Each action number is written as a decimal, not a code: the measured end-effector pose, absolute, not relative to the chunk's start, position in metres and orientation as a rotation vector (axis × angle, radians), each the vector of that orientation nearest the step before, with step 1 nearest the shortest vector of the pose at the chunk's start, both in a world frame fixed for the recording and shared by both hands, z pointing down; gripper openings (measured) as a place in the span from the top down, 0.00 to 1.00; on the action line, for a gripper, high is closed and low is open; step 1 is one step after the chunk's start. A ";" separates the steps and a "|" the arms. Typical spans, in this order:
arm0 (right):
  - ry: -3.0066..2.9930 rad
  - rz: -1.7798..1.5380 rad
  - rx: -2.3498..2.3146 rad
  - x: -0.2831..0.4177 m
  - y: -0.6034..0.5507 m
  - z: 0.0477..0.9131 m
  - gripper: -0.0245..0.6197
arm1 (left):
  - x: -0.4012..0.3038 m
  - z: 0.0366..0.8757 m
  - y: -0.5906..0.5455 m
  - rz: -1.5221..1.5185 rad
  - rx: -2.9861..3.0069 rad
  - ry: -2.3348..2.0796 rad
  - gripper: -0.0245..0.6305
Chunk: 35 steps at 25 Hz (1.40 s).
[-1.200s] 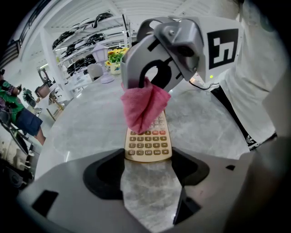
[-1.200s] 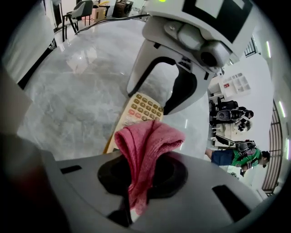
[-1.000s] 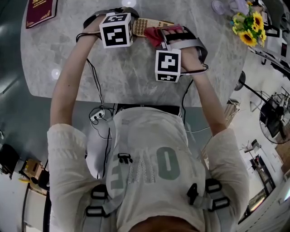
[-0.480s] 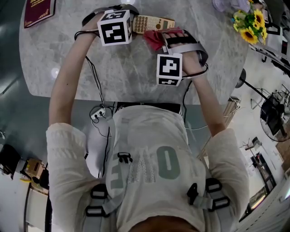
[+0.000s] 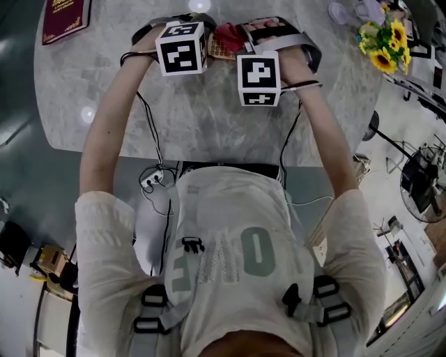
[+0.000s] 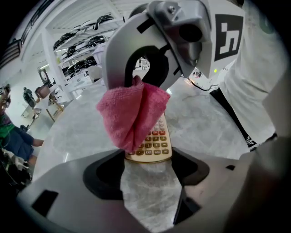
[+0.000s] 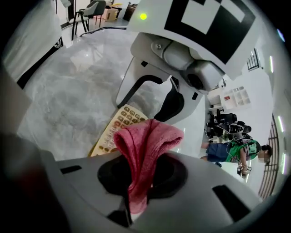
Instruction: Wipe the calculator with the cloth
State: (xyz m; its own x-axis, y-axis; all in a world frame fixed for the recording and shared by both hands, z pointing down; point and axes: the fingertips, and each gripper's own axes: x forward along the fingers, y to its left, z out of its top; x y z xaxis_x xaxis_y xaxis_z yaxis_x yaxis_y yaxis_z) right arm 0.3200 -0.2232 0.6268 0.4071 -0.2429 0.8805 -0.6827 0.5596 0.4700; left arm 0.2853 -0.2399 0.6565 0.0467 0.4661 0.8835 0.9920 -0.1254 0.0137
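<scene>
Left gripper (image 6: 148,164): we see its fingers (image 6: 107,175) clamped on the near end of the calculator (image 6: 154,142), one pad against each long edge.
Right gripper (image 7: 138,175): we find its fingers (image 7: 110,177) clenched on the cloth (image 7: 148,136), a fold pinched tight between them.
Cloth: pink and bunched, it bulges out just past the right fingertips and its free end drapes onto the calculator's keys, close ahead of the left fingertips.
Calculator: cream with brown and orange keys, it runs straight out from the left fingers and lies just beyond the right ones, under the cloth.
Table (image 6: 148,200): we see grey marble showing between the left fingers, beneath the calculator's end.
Further out: we spot a dark red booklet (image 5: 66,15) well off to the left gripper's outer side, and sunflowers (image 5: 382,43) well off beyond the right gripper's outer side.
</scene>
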 end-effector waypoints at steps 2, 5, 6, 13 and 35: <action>-1.159 0.329 0.951 0.320 -0.228 0.633 0.88 | 0.285 0.657 -0.240 -1.018 -1.671 -1.485 0.45; -1.146 0.311 0.916 0.322 -0.230 0.640 0.88 | 0.286 0.657 -0.240 -1.010 -1.677 -1.489 0.45; -1.141 0.309 0.912 0.323 -0.230 0.641 0.88 | 0.286 0.657 -0.240 -1.007 -1.679 -1.490 0.45; -1.142 0.319 0.920 0.324 -0.234 0.644 0.88 | 0.286 0.657 -0.241 -1.008 -1.680 -1.495 0.45; -1.164 0.269 0.886 0.260 -0.227 0.645 0.88 | 0.285 0.658 -0.241 -1.010 -1.680 -1.486 0.45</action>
State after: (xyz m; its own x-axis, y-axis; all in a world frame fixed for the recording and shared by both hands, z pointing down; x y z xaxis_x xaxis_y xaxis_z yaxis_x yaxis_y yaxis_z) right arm 0.2602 -0.2267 0.6446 0.4088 -0.2467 0.8787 -0.6078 0.6446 0.4637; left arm 0.2850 -0.2414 0.6582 0.0523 0.4740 0.8790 0.9917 -0.1285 0.0103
